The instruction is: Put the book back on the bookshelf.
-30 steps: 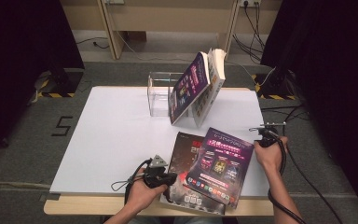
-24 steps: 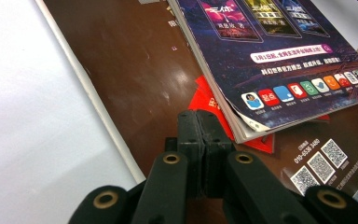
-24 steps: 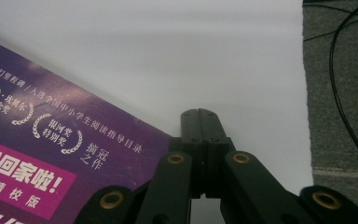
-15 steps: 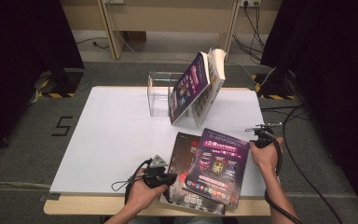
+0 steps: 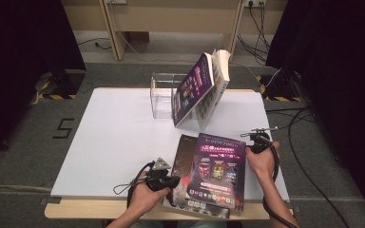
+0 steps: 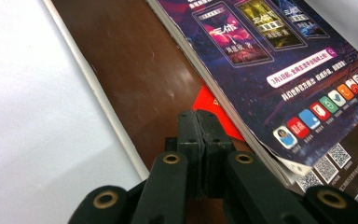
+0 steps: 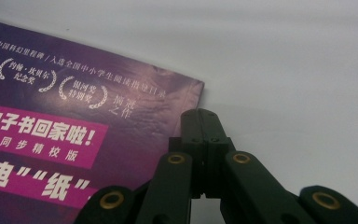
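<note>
My right tool [image 5: 258, 138], jaws pressed together and empty, sits at the purple book's [image 5: 216, 168] far right corner; my left tool [image 5: 171, 182], likewise closed, rests on the brown book [image 5: 184, 151] underneath.

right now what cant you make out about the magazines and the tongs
- High view: the brown book under the purple magazine is mostly covered, so its cover can't be read.
- High view: left tongs and right tongs are too small to judge.
- Left gripper view: the magazine's lower right corner is cut off by the picture edge.
- Right gripper view: whether the shut tongs touch the magazine's corner.
</note>
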Demonstrator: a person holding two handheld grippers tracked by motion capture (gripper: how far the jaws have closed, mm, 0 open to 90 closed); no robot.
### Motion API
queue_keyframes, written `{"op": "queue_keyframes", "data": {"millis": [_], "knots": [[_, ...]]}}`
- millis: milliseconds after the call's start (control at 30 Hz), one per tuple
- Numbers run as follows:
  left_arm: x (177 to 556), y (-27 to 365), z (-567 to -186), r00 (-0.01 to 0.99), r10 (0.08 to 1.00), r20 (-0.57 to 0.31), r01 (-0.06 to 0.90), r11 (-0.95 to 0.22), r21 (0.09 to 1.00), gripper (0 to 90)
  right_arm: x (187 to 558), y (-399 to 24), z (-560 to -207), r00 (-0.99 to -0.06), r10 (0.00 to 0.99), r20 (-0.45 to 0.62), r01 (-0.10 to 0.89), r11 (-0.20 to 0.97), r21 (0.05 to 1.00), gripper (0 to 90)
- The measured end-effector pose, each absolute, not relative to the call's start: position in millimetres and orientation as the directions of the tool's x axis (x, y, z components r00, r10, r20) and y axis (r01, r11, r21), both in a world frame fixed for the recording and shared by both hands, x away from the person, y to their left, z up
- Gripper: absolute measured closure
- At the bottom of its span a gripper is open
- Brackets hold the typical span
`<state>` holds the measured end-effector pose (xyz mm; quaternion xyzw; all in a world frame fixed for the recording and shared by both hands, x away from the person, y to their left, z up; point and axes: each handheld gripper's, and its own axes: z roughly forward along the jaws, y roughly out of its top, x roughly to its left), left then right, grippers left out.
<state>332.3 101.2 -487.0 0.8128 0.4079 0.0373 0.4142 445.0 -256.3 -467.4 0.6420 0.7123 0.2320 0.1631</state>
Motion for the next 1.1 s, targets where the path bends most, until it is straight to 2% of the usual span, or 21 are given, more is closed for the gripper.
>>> {"op": "queue_keyframes", "data": {"millis": [367,533,600,767,933,1100], "knots": [[334,103,-487,0.645,0.705,-0.293,0.648,-0.302,0.699,86.1,439,-243,-468,-0.138,0.988,0.066,0.84,0.081,0.537,90.0],[336,104,-486,0.622,0.715,-0.32,0.663,-0.263,0.701,77.9,439,-243,-466,-0.116,0.988,0.099,0.85,0.047,0.525,90.0],[337,105,-485,0.613,0.719,-0.327,0.666,-0.248,0.704,73.6,441,-247,-465,-0.121,0.988,0.1,0.842,0.049,0.537,84.0],[339,103,-483,0.6,0.727,-0.333,0.67,-0.23,0.706,62.2,445,-253,-459,-0.095,0.984,0.152,0.827,-0.007,0.562,75.8],[339,99,-480,0.614,0.716,-0.331,0.664,-0.242,0.708,61.4,453,-252,-457,-0.105,0.97,0.221,0.825,-0.039,0.563,69.3],[342,95,-478,0.622,0.713,-0.324,0.66,-0.255,0.707,62.9,461,-252,-457,-0.108,0.968,0.227,0.837,-0.035,0.546,66.0]]}}
